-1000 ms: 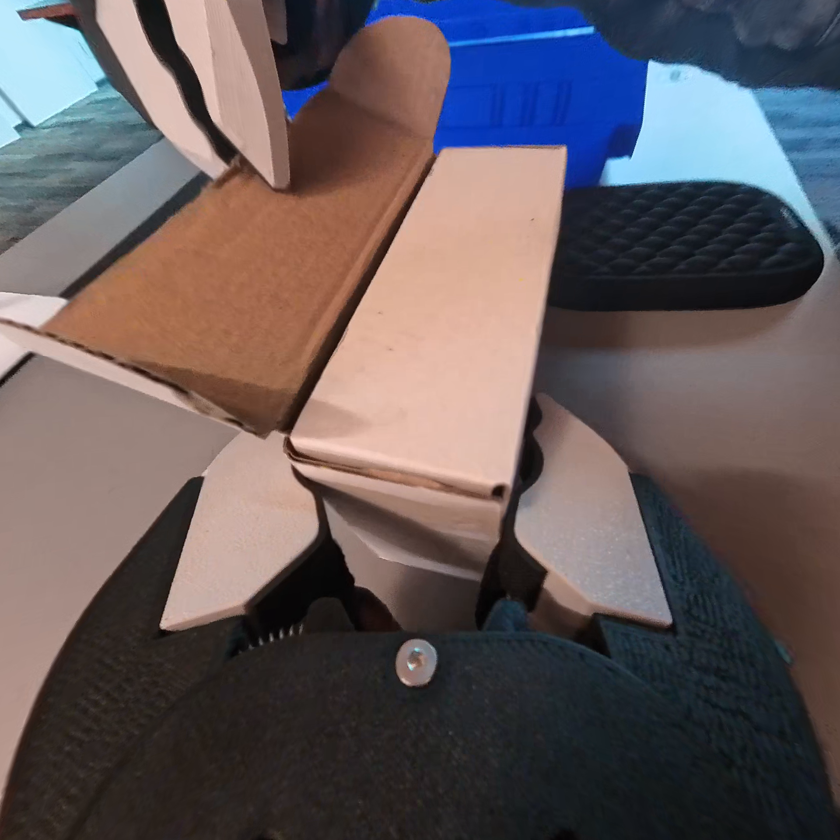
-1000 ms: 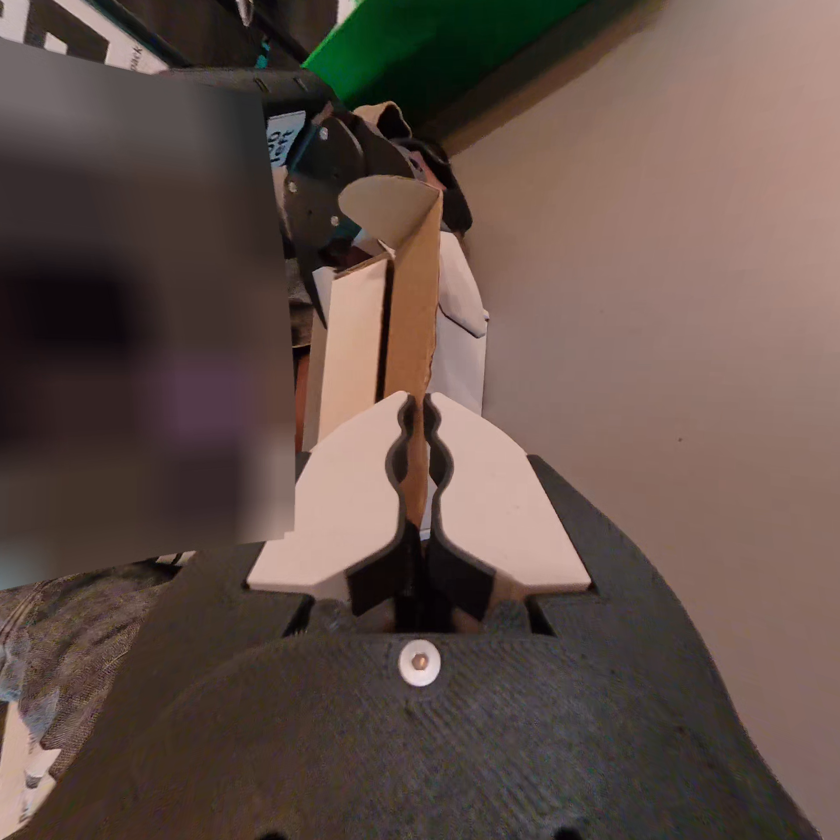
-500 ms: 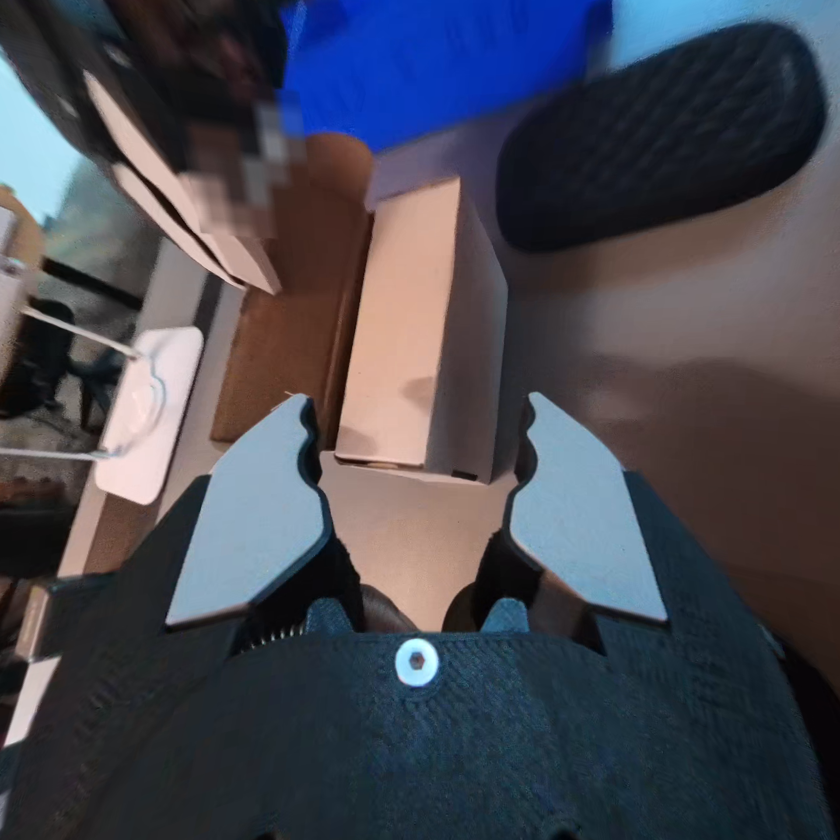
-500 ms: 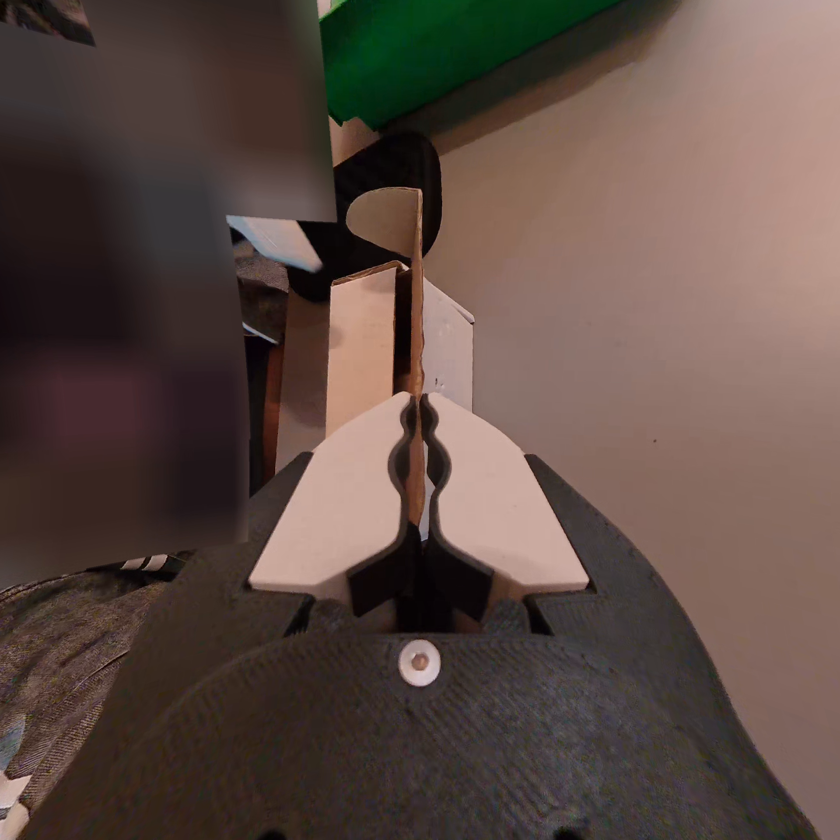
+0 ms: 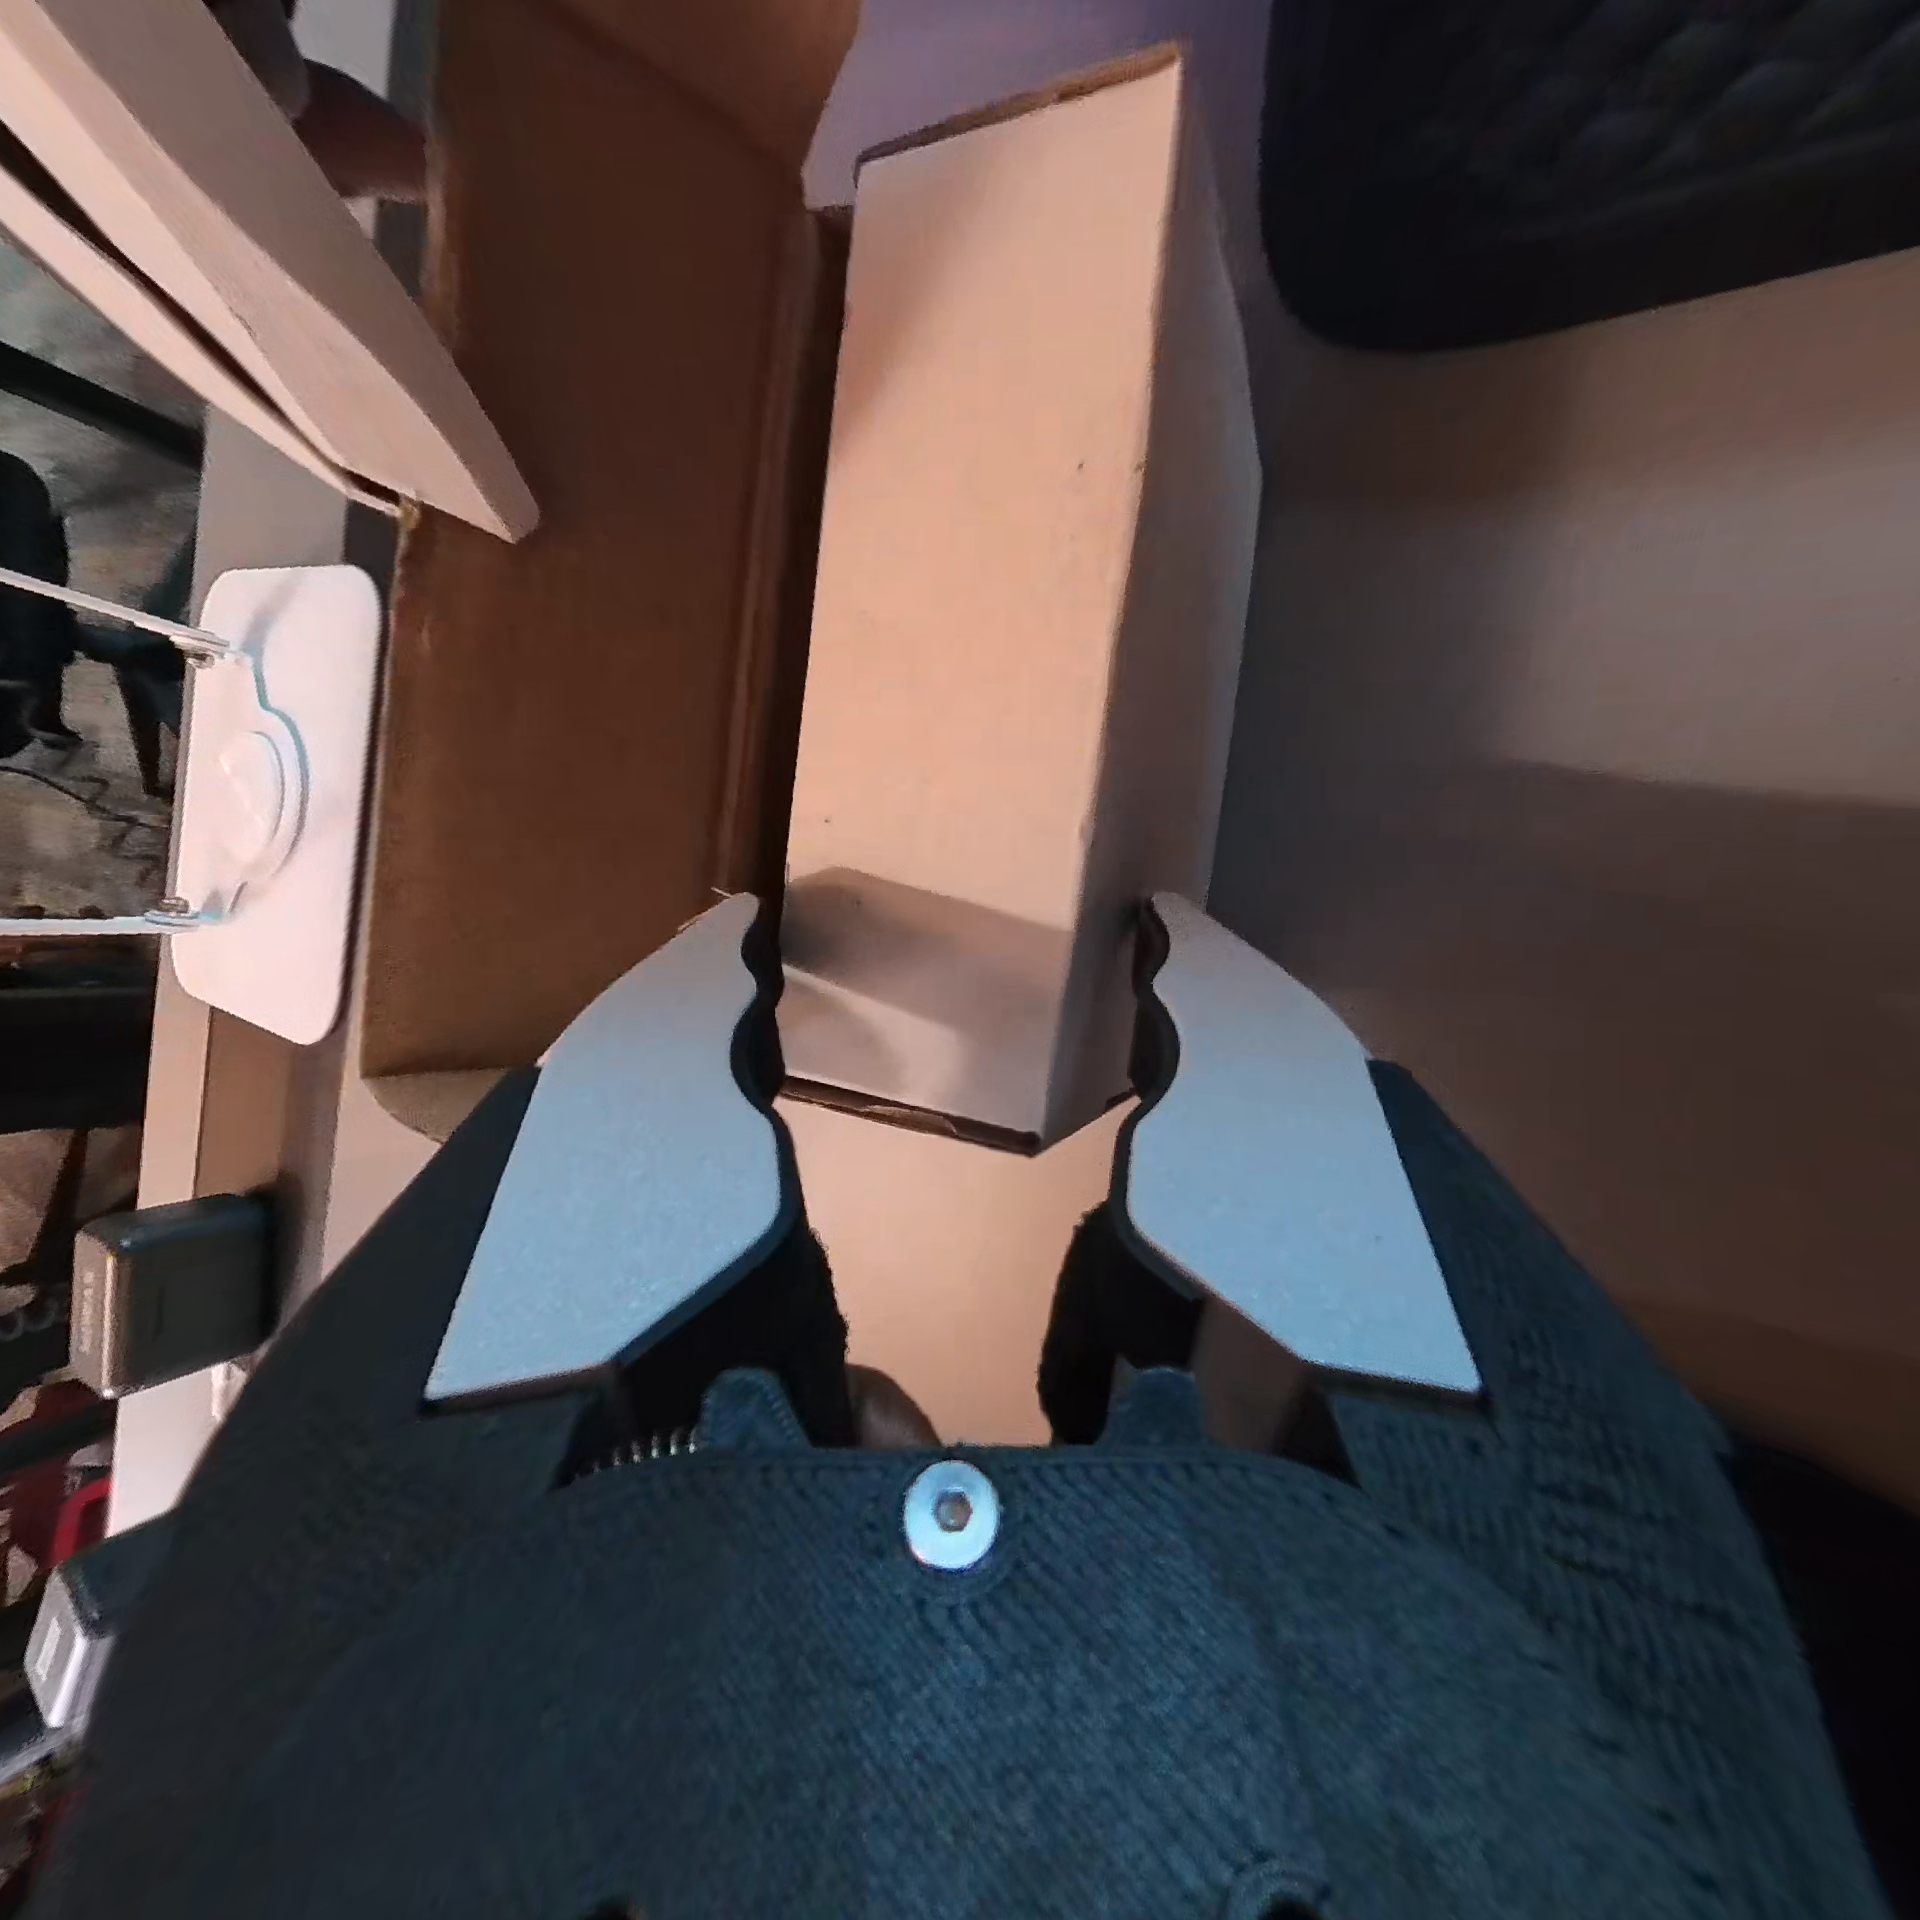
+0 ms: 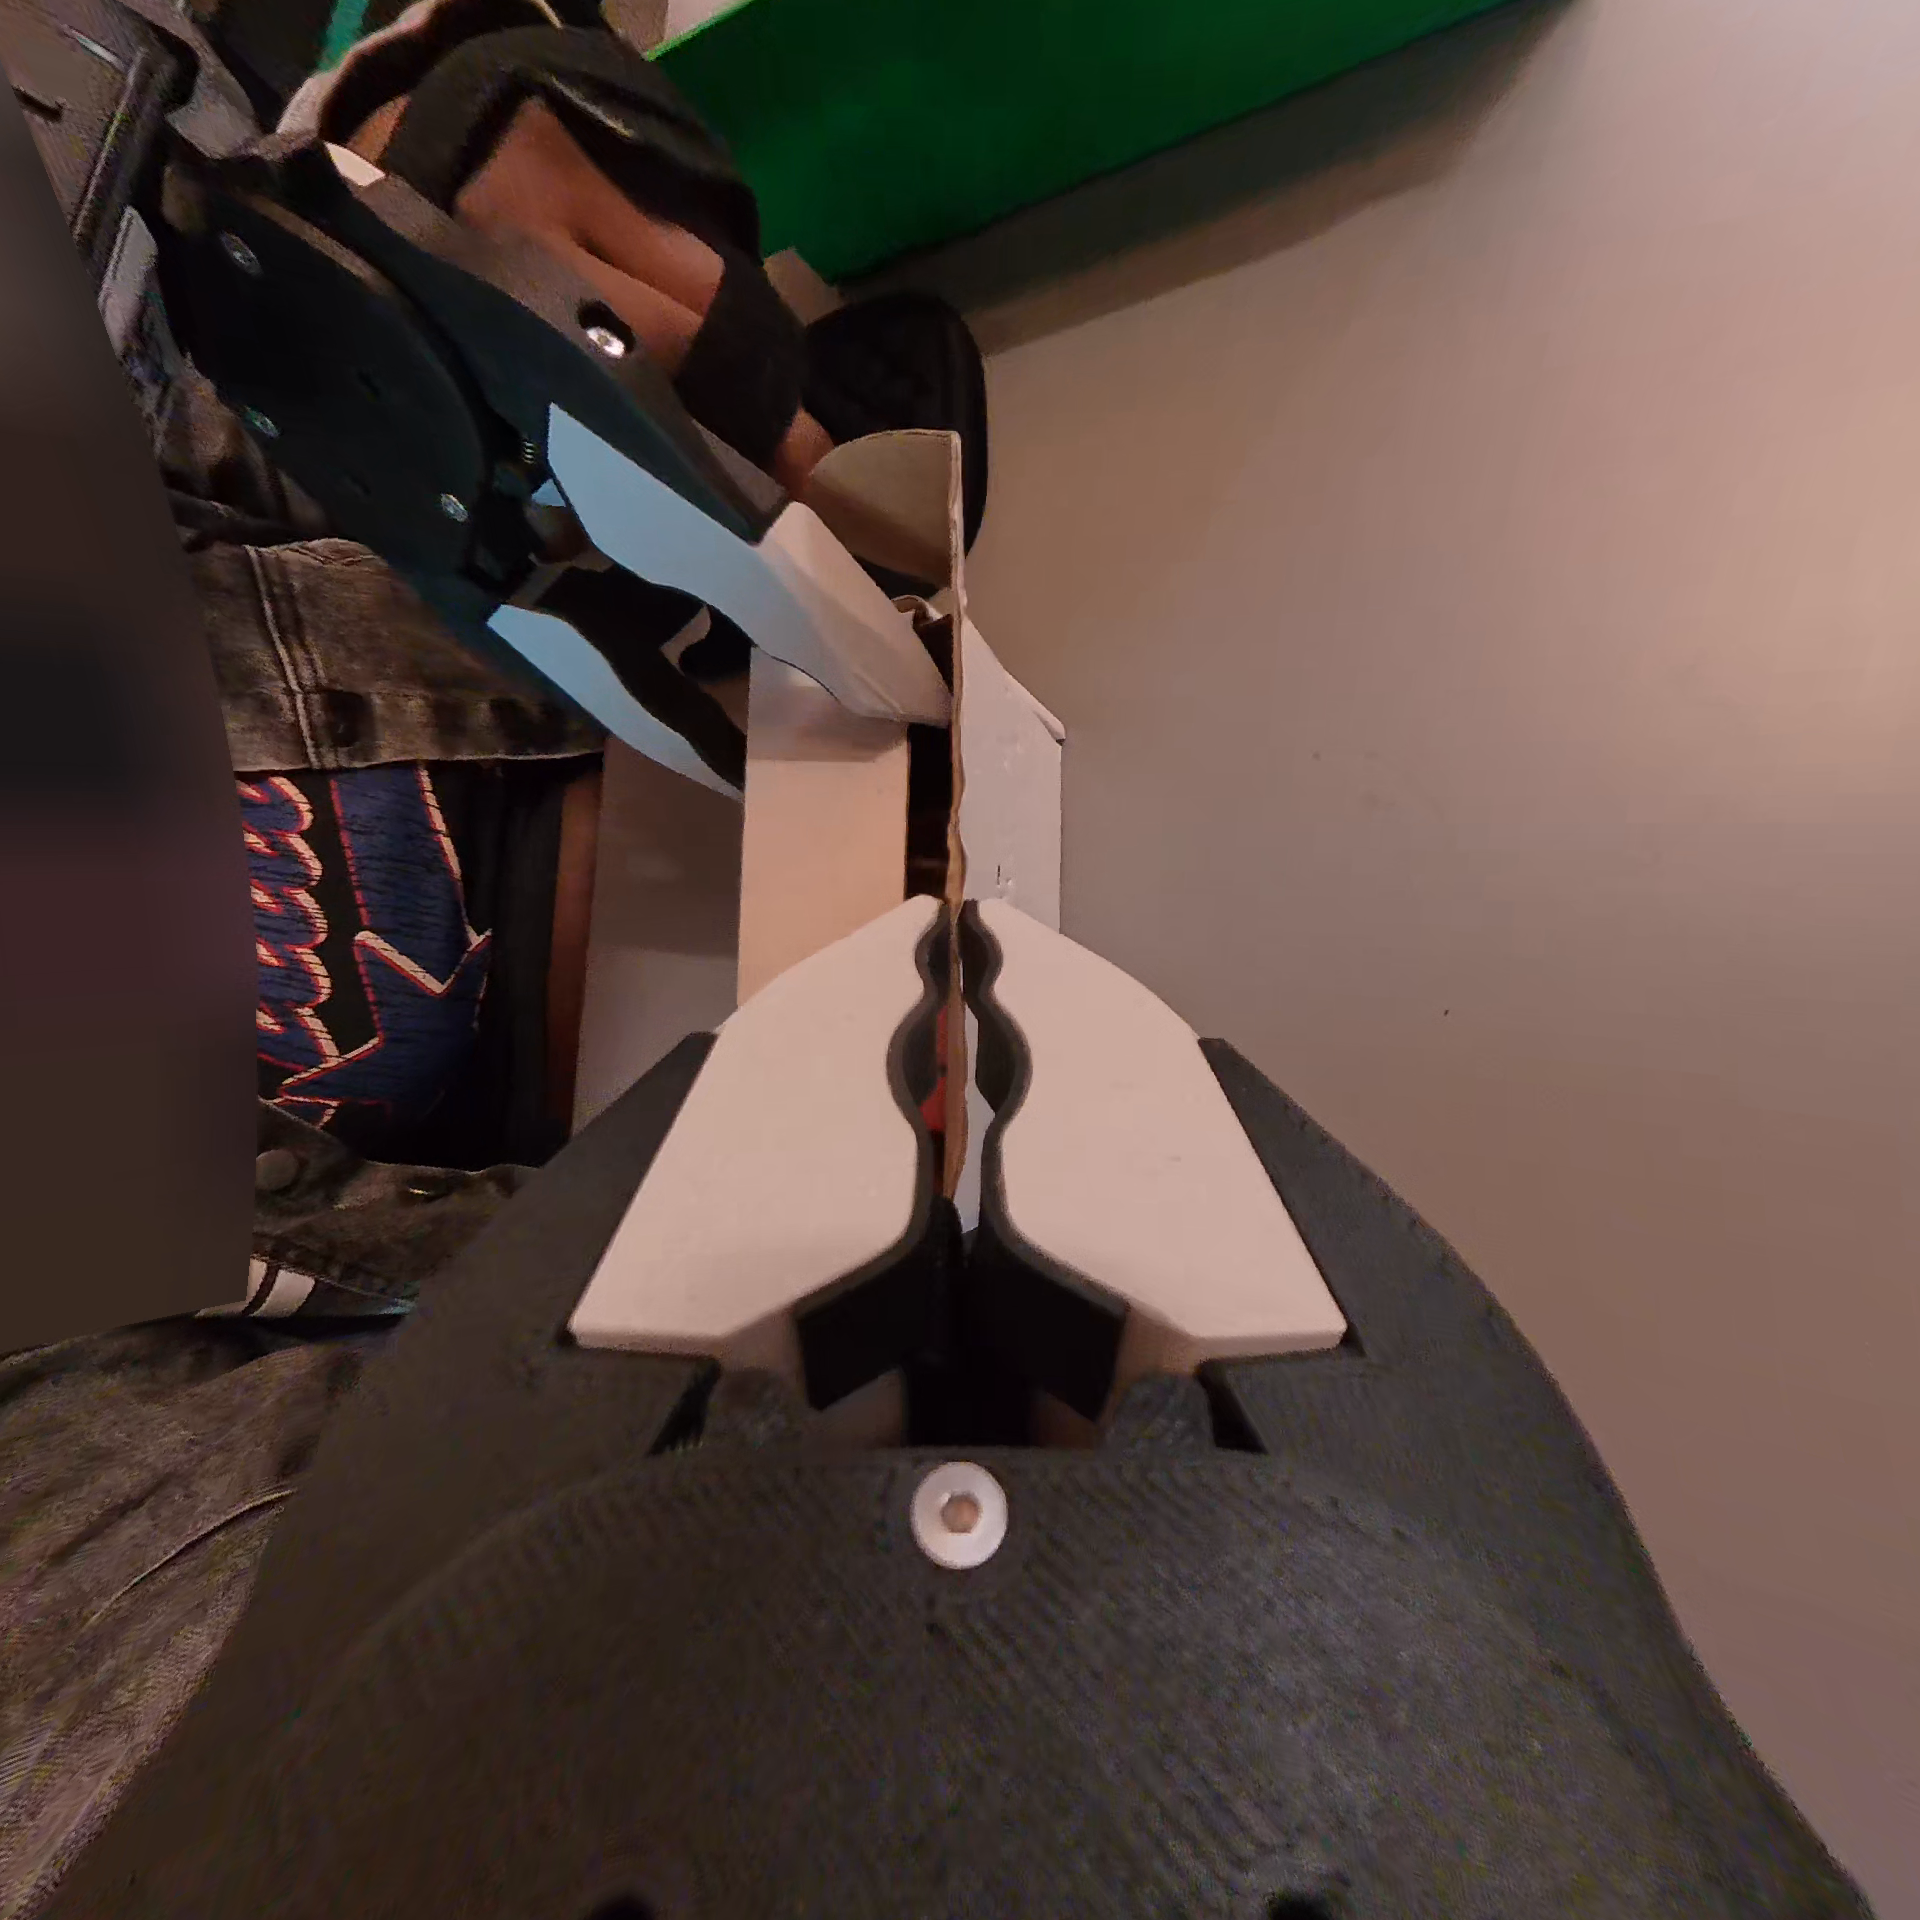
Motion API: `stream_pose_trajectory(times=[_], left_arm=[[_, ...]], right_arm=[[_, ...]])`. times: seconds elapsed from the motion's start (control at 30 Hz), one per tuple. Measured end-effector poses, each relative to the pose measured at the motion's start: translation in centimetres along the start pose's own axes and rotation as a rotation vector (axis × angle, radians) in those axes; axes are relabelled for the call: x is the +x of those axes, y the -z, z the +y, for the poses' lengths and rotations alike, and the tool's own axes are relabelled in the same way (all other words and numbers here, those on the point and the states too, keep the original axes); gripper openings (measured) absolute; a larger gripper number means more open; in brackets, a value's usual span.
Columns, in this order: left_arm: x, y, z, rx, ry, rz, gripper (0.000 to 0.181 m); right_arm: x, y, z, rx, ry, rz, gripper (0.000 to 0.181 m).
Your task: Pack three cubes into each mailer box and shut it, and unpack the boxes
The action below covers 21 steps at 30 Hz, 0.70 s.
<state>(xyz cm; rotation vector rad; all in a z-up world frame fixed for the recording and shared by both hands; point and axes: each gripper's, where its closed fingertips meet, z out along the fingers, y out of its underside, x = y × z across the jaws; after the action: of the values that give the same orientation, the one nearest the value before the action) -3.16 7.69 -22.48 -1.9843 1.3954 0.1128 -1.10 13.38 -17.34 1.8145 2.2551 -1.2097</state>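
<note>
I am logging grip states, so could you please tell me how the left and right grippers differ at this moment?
The left gripper is open, straddling the near end of the white mailer box; the right gripper is shut on the box's brown flap. The left spans the body; the right pinches thin cardboard edge-on. Both have pale fingers on black bodies.

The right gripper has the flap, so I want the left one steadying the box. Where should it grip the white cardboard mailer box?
Grip the white cardboard mailer box across its narrow width at the near end, coming along its length. The left gripper, open, already straddles that end.
</note>
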Motion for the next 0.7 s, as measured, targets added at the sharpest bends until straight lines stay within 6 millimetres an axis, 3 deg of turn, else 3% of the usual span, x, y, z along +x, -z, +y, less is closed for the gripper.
stream_pose_trajectory(times=[0.2, 0.4, 0.57, 0.7], left_arm=[[-2.1, 0.1, 0.7, -0.004, -0.127, -0.296, 0.06], [0.4, 0.4, 0.9, 0.009, -0.266, -0.477, 0.058], [4.5, 0.7, 0.9, 0.066, -0.208, -0.339, 0.048], [5.3, -0.3, 2.0, 0.043, -0.155, -0.262, 0.03]], right_arm=[[0.1, 1.6, -2.1, 0.08, 0.082, 0.115, 0.002], [-0.8, 2.4, -2.9, 0.061, 0.162, 0.225, 0.002], [-2.2, 2.7, -3.2, 0.064, 0.193, 0.22, 0.001], [-2.5, 3.0, -3.6, 0.066, 0.215, 0.251, 0.001]])
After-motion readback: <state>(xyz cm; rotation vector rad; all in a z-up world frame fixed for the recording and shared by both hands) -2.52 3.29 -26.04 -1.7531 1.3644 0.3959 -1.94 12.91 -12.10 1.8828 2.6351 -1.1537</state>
